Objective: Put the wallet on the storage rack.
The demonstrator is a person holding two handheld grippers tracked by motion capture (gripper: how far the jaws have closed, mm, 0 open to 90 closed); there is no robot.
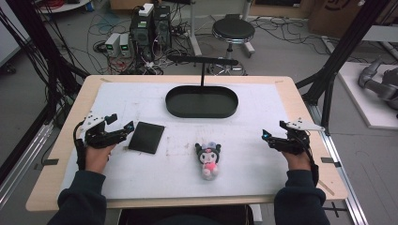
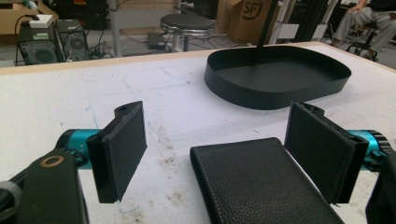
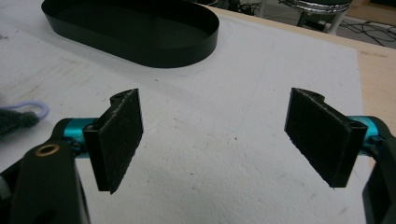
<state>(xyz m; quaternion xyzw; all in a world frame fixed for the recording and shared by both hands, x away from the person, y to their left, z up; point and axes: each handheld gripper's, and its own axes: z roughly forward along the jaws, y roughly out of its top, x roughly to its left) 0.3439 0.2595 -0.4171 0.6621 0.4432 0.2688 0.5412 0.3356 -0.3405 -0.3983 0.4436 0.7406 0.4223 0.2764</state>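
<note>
My left gripper [image 1: 120, 123] gaped beside the wallet [image 1: 146, 137], its jaws empty. My right gripper [image 1: 273, 132] gaped too; plush toy [image 1: 209, 159] and tray [image 1: 202, 101] lay between.

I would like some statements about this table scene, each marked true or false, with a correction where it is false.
1. The black wallet lies inside the black tray. False: it lies flat on the white table cover, apart from the tray and nearer the person.
2. The left gripper is open, with the wallet close in front of its jaws. True.
3. The right gripper holds the plush toy. False: it is open with nothing between its jaws, and the toy lies apart from it on the cover.
4. The tray has nothing in it. True.
5. The plush toy lies between the two grippers in the high view. True.
</note>
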